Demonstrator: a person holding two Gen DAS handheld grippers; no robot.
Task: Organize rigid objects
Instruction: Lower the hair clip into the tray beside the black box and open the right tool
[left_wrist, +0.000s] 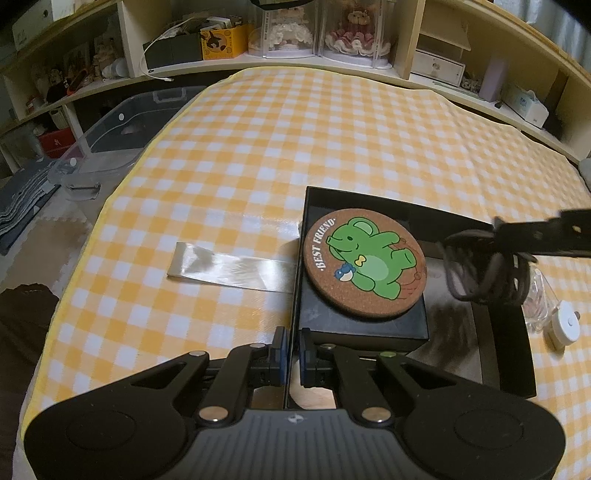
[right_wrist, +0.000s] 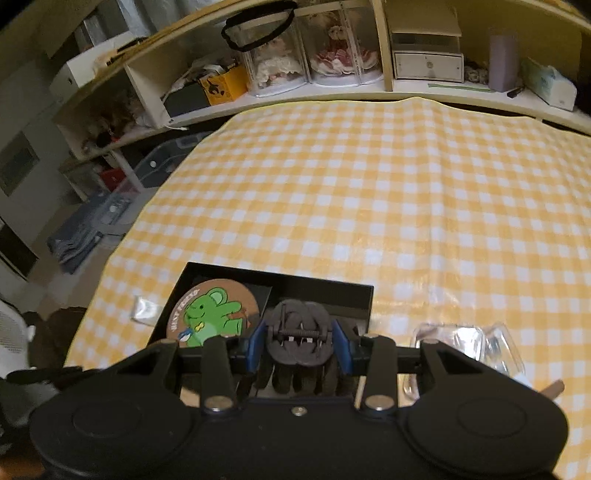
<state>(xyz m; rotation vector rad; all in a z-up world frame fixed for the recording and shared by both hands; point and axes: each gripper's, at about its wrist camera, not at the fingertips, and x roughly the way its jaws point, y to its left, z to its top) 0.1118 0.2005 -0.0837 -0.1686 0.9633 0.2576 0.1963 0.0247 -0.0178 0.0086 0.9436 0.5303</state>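
Risk: right gripper (right_wrist: 300, 341), pads clamped on the dark hair claw (right_wrist: 298, 338) above the black tray (right_wrist: 364, 295), may drop it outside; left gripper (left_wrist: 292, 356), nearly closed, pinches that tray's wall just ahead.

Yellow-white checked tablecloth (right_wrist: 369, 192) covers the tabletop; cluttered cream shelving (right_wrist: 384, 48) along its far edge (dim light), clear storage bin (left_wrist: 110, 144) at left.

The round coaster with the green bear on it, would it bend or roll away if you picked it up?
The cork coaster looks flat and stiff, so it probably would not flop. Cork suggests it is light. It lies flat on a small black box inside the black tray, partly overhanging, so a nudge might slide it off. On edge it could roll.
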